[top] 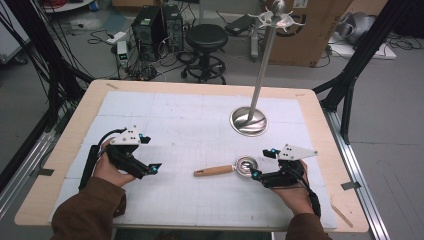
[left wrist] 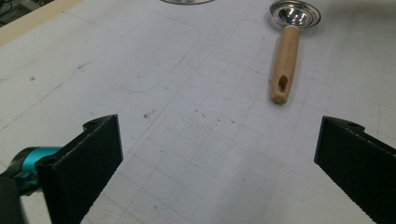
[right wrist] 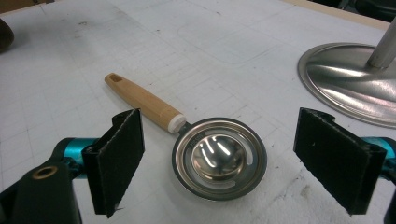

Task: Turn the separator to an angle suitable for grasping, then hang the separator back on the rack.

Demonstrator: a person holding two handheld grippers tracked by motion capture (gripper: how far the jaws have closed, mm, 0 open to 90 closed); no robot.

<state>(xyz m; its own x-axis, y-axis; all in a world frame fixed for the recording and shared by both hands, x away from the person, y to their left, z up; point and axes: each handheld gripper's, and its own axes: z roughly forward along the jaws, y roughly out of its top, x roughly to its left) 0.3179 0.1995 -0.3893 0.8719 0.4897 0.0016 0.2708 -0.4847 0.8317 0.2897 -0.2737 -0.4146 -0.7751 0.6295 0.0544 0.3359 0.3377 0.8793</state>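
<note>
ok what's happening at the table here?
A person holds a gripper in each hand over the white mat. The right gripper is open, jaws either side of the metal bowl of a wooden-handled strainer spoon lying flat, not gripping it. The left gripper is open and empty. A hook stand stands behind.

High view overhead; all 3 share the strainer [top: 246, 165]
</note>
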